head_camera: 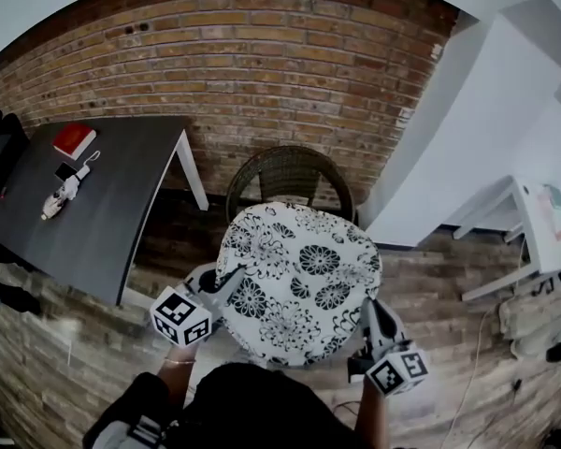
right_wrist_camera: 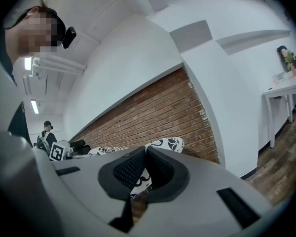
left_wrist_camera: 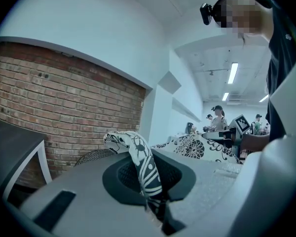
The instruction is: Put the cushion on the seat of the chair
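Note:
A round white cushion with black flowers (head_camera: 299,283) hangs level between my two grippers, in front of and partly over a dark wicker chair (head_camera: 290,171). My left gripper (head_camera: 226,286) is shut on the cushion's left edge. In the left gripper view, a fold of the cushion (left_wrist_camera: 138,154) stands pinched in the left gripper (left_wrist_camera: 150,186), with the chair's back (left_wrist_camera: 96,155) behind it. My right gripper (head_camera: 369,318) is shut on the right edge. The right gripper view shows the cushion's fabric (right_wrist_camera: 165,144) caught in the right gripper (right_wrist_camera: 143,171). The cushion hides the chair's seat.
A dark table (head_camera: 103,213) stands at the left with a red book (head_camera: 73,140) and a small white object (head_camera: 64,193). A white desk (head_camera: 533,232) stands at the right. A brick wall (head_camera: 262,73) runs behind the chair. People (left_wrist_camera: 219,117) stand far off.

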`<state>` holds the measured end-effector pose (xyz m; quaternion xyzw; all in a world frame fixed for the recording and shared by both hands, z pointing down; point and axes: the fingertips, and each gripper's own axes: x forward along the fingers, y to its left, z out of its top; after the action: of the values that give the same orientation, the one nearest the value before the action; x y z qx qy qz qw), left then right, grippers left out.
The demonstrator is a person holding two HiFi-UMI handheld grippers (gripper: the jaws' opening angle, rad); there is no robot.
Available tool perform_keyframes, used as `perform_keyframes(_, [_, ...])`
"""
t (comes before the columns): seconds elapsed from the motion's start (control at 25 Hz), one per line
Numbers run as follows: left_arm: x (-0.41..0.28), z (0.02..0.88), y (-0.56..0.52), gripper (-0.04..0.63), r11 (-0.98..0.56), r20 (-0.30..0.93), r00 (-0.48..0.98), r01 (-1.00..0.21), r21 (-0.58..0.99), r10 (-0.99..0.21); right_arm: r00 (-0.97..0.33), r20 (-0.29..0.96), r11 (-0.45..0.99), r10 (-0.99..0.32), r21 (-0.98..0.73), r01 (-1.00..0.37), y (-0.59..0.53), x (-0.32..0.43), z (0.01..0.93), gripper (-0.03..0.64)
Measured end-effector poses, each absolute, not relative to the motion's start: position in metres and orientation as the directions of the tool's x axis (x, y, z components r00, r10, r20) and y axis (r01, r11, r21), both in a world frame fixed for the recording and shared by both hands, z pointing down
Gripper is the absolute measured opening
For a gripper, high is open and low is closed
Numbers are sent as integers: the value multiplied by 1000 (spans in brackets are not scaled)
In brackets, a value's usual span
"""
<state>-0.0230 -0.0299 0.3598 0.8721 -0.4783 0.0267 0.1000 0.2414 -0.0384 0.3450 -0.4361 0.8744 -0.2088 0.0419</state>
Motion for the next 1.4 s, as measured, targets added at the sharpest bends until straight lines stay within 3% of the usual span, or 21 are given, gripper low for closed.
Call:
perform_keyframes(0.48, [-40,368,-158,14,-555,169,582,-812,182,-796,-598,124,489,-792,-458,-742,-155,214,337,6])
perform_keyframes(0.88, [-79,390,-233,14,-528,190,570,-817,233,-799,-594,252,484,-764,-385,-786,-231,184,366,8])
perform_keyframes(1.4, [-120,423,-301,13,-521,209,577,-810,267,-789,-605,280,518,-745,-329,-790,-307,139,394,8])
